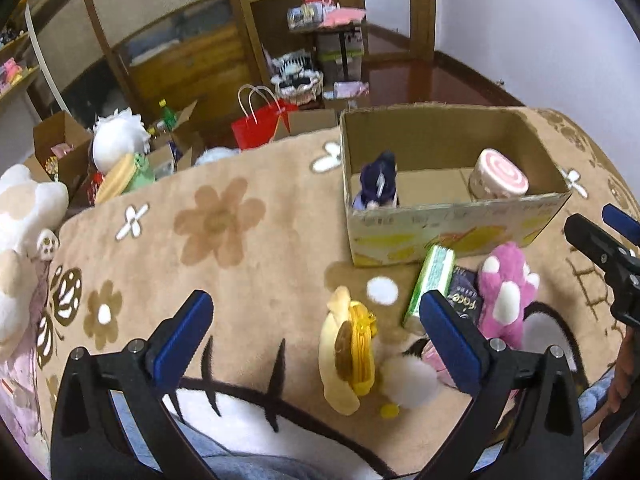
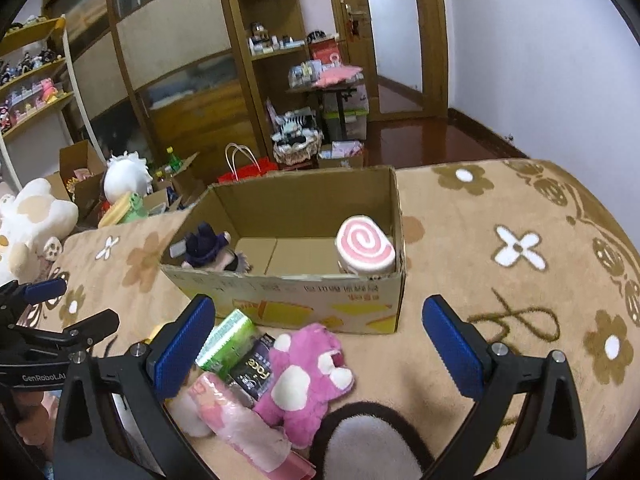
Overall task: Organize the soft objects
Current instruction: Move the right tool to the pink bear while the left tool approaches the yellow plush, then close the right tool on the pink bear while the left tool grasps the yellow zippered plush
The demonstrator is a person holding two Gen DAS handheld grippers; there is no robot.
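Left gripper (image 1: 316, 336): jaws are held wide apart with nothing between them; it is poised above the blanket, with the yellow plush seen between its blue pads; it is also seen at the left edge of the right wrist view (image 2: 60, 304)
Right gripper (image 2: 316, 340): jaws are spread apart and nothing is gripped; it is held above the pink plush; part of it is seen at the right edge of the left wrist view (image 1: 612, 240)
Cardboard box (image 1: 452, 236): it is set open-topped on the blanket; two soft toys are contained
Dark purple plush doll (image 1: 378, 182): it is placed in the box's left end, against the wall
Pink swirl roll plush (image 2: 365, 249): it is stood in the box's right end, swirl face outward
Pink plush (image 2: 308, 376): it is laid on the blanket just in front of the box, white paw pads upward
Green tissue pack (image 2: 228, 338): it is laid beside the pink plush, near the box's front wall
Black packet (image 2: 254, 368): it is wedged between the green pack and the pink plush
Yellow plush (image 1: 346, 356): it is laid on the blanket left of the packs, well apart from the box; a white pom-pom (image 1: 408, 380) is touching it
Blanket (image 1: 240, 248): a tan flower pattern is shown
Background: a red paper bag (image 1: 260, 122) is seen on the floor beyond the blanket
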